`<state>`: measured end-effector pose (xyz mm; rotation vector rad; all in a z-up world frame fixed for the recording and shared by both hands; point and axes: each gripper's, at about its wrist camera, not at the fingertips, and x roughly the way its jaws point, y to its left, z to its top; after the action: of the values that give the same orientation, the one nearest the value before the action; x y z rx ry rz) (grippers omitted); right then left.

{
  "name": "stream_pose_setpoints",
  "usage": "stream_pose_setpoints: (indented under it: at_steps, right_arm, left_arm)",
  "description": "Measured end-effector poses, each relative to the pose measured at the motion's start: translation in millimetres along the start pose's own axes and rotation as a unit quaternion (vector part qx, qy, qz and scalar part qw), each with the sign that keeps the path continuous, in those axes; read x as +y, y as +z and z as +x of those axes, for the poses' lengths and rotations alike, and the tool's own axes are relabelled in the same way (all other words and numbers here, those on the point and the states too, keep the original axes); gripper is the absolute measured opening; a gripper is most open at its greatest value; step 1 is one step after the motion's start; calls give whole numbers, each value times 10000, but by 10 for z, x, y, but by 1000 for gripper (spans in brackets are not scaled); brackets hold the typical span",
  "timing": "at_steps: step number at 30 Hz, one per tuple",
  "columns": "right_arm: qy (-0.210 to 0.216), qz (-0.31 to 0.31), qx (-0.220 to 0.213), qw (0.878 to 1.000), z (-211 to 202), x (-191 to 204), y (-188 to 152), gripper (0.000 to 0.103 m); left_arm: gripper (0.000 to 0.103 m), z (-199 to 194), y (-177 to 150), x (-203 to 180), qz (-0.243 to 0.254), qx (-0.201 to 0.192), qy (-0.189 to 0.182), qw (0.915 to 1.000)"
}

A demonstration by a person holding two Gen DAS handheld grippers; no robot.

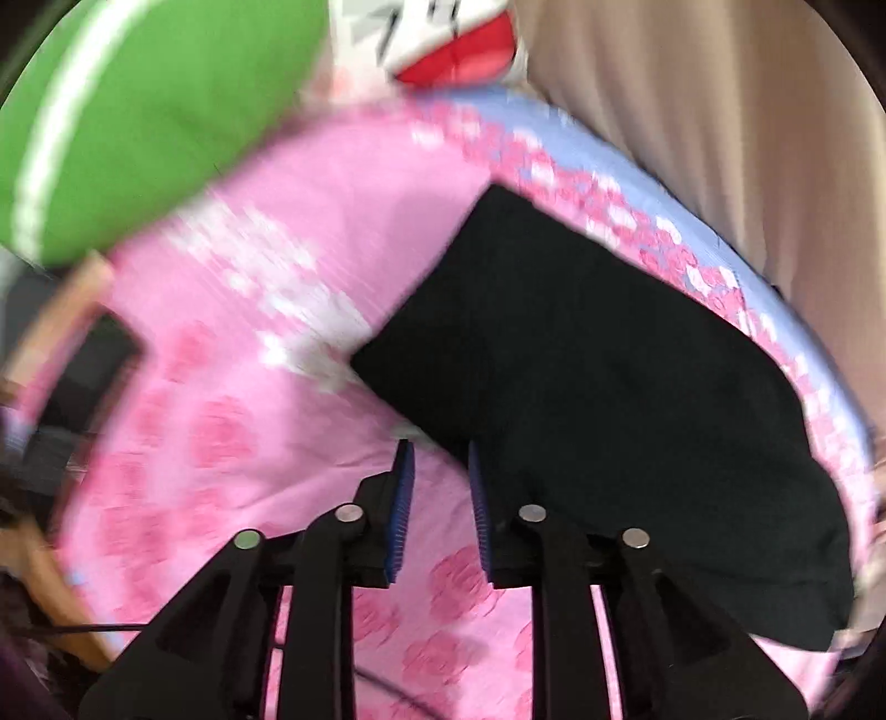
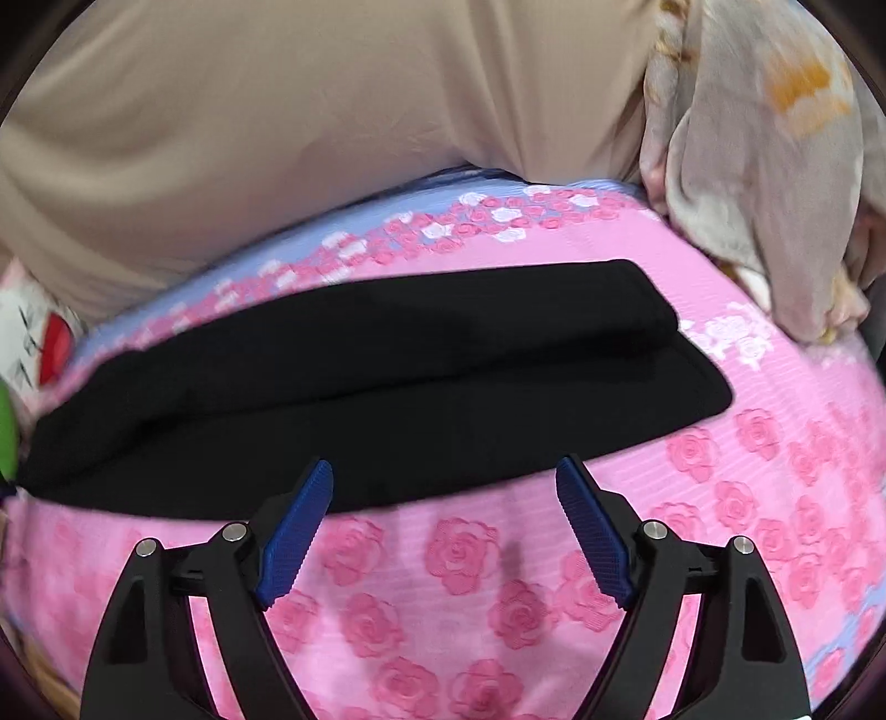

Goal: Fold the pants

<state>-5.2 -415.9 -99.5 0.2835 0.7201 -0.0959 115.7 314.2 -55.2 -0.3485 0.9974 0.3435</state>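
One pair of black pants (image 2: 387,382) lies on a bed covered by a pink rose-patterned sheet (image 2: 459,559), folded lengthwise into a long dark band with two layers showing at its right end, the upper one set back from the lower. The band runs near the far edge of the bed, where the sheet turns to a pale blue border (image 2: 232,266) strewn with pink and white roses. Behind it hangs a beige curtain (image 2: 310,111), and at the right end of the bed sits one crumpled greyish cloth with orange marks (image 2: 764,183), close to the pants but not touching them. In the left wrist view, which is blurred, one green cushion with a white stripe (image 1: 155,111) rests at the far left of the bed, and a white plush item with a red patch (image 1: 443,44) lies beside it; a wooden frame around a dark panel (image 1: 83,376) stands off the bed's left edge. The left claw (image 1: 440,448) has its two blue pads drawn close with a narrow gap, empty, at the near edge of the pants (image 1: 581,399), its right pad overlapping the fabric edge. The right claw (image 2: 443,471) is spread wide, empty, its tips at the near edge of the pants.
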Motion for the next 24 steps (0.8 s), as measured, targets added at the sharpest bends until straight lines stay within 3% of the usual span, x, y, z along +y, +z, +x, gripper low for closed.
stream_pose_setpoints:
  at_steps: [1, 3, 6, 8, 9, 13, 14, 15, 16, 18, 21, 22, 24]
  right_arm:
    - [-4, 4, 10, 10000, 6, -9, 33, 81]
    - [-148, 31, 4, 9999, 31, -79, 135, 81]
    - [-115, 457, -21, 9989, 108, -410, 315, 81]
    - [56, 924, 143, 9956, 239, -661, 412, 81]
    - [170, 1140, 223, 9931, 319, -772, 443, 81]
    - [785, 1854, 340, 9789, 660, -1099, 632, 81]
    - [972, 1967, 356, 9750, 771, -1136, 693, 76]
    - [1081, 1999, 419, 9729, 896, -1142, 755, 38]
    - [1027, 2005, 629, 9723, 1043, -1134, 838, 7]
    - [1297, 2111, 447, 9678, 964, -1091, 980, 6]
    - [1657, 1588, -526, 9719, 241, -962, 1234, 4]
    - [1583, 1410, -713, 9747, 42, -974, 1257, 4]
    - [1096, 1286, -530, 9842, 44, -1123, 1161, 4]
  left_arm:
    - [34, -178, -47, -64, 104, -254, 62, 9996]
    - [64, -437, -106, -232, 281, -606, -6, 9978]
    - [69, -841, -275, -564, 828, -1144, 24, 9900]
    - [79, -911, -385, -781, 1118, -1261, -79, 9857]
    - [87, -936, -456, -880, 1234, -1259, -189, 9842]
    - [88, -836, -721, -1348, 1621, -942, -677, 9799]
    - [88, -814, -765, -1422, 1655, -873, -726, 9797]
    - [88, -761, -812, -1535, 1678, -747, -813, 9796]
    - [88, -731, -826, -1598, 1685, -639, -888, 9796]
    - [88, -674, -840, -1654, 1618, -468, -967, 9810]
    - [88, -684, -855, -1621, 1548, -526, -839, 9830]
    - [90, -680, -875, -1587, 1550, -555, -763, 9834]
    - [91, -636, -871, -1537, 1517, -549, -674, 9846]
